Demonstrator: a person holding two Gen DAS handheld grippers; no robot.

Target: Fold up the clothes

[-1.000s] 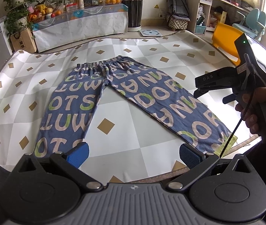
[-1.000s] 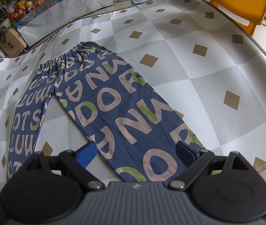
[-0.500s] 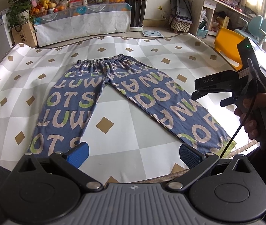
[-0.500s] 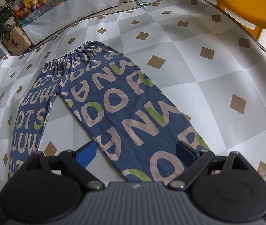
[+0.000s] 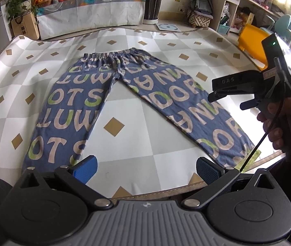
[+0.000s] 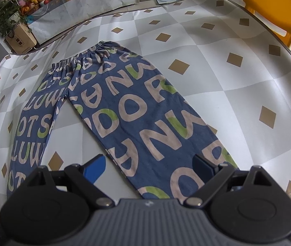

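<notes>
Blue trousers (image 5: 88, 104) (image 6: 125, 110) printed with big beige and green letters lie flat on the table, waistband at the far side, legs spread toward me. My left gripper (image 5: 146, 169) hovers open above the bare cloth near the table's front edge, between the two leg hems, nothing between its blue pads. My right gripper (image 6: 149, 167) stands open over the hem end of the right leg, the fabric beneath it, not pinched. In the left wrist view the right gripper (image 5: 223, 90) shows from the side, held by a hand (image 5: 282, 123).
The table wears a white and grey checked cloth (image 5: 166, 61) (image 6: 237, 86) with tan diamonds. A yellow chair (image 6: 274, 8) stands off the far right corner. A side table (image 5: 88, 10) with fruit and plants runs along the back wall. The table's front edge (image 5: 166, 191) lies just under my left gripper.
The left gripper has sunk a little and tilted, so the trousers sit lower and larger in its view. The right gripper has kept almost still. Both stay open.
</notes>
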